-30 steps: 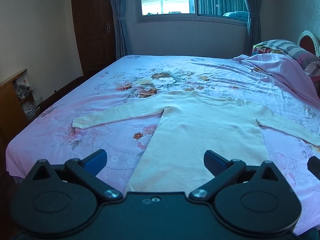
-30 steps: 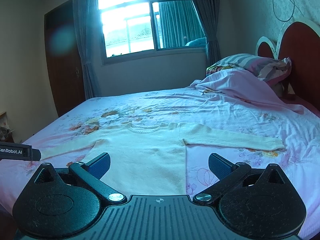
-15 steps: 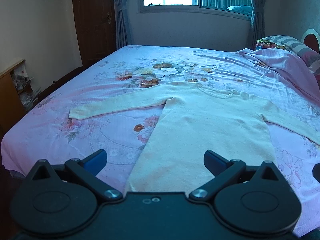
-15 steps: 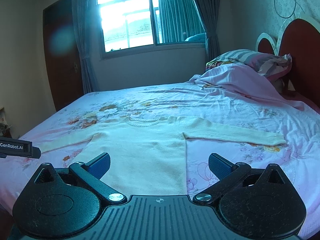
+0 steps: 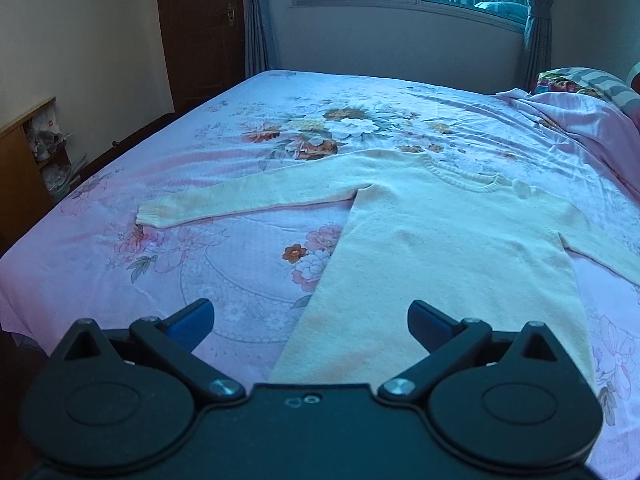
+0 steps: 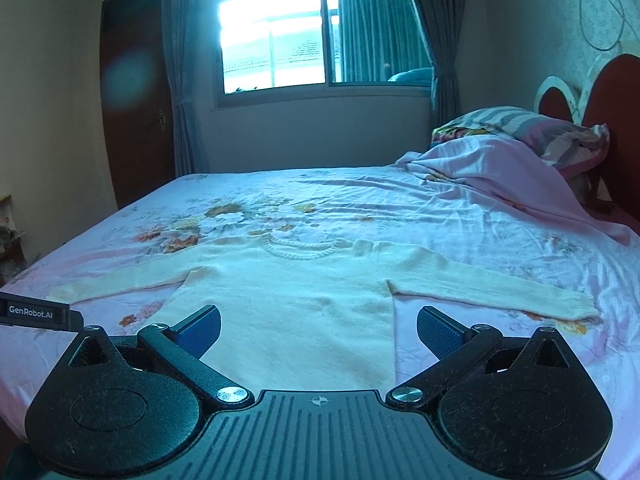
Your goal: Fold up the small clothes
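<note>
Right now my left gripper and right gripper both hover spread wide, pinching nothing, at the bottom of each frame over the hem of the cream sweater, which lies flat mid-frame, sleeves outstretched, on the floral bedsheet.

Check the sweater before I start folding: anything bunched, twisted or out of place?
Nothing stands out. The cream sweater lies flat on the floral bedsheet, both sleeves spread out to the sides, collar away from the grippers. Left gripper and right gripper are open and empty.
</note>
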`<state>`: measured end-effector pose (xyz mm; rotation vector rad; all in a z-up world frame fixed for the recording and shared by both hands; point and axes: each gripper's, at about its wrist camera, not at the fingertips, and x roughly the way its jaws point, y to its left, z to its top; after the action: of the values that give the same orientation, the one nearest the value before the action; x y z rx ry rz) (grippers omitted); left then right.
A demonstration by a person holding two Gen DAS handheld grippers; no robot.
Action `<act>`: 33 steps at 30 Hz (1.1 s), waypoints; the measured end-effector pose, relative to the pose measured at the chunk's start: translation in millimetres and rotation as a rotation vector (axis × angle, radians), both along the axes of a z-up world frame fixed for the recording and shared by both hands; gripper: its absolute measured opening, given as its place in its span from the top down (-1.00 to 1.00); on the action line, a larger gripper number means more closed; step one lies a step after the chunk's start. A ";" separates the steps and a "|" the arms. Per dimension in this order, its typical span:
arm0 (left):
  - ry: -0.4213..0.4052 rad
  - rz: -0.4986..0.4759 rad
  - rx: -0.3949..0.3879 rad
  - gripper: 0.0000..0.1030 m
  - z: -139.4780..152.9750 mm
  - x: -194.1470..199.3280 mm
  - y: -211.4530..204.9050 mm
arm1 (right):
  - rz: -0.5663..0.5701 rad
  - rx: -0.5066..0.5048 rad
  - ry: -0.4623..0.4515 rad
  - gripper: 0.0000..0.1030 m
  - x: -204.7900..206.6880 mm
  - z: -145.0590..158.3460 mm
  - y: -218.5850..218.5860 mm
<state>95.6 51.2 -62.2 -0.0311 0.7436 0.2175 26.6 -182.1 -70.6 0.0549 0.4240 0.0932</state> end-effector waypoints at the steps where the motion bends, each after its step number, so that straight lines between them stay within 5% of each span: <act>1: -0.003 0.008 -0.005 -0.97 -1.4 4.6 4.3 | 0.007 -0.001 0.002 -1.00 4.9 -0.2 2.4; 18: 0.026 0.119 -0.021 -0.90 -21.8 83.5 63.9 | 0.015 0.012 0.046 -1.00 104.1 -14.1 37.3; 23: 0.068 0.141 -0.069 -0.73 -36.0 109.4 85.0 | 0.019 0.005 0.062 -1.00 131.5 -22.0 49.2; 33: 0.143 0.291 -0.199 -0.71 -72.7 154.1 154.4 | 0.064 -0.020 0.103 -1.00 184.0 -47.8 81.1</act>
<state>249.7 205.5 -135.0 -0.3173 0.9008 0.4253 210.6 -101.1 -118.4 0.0268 0.5300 0.1498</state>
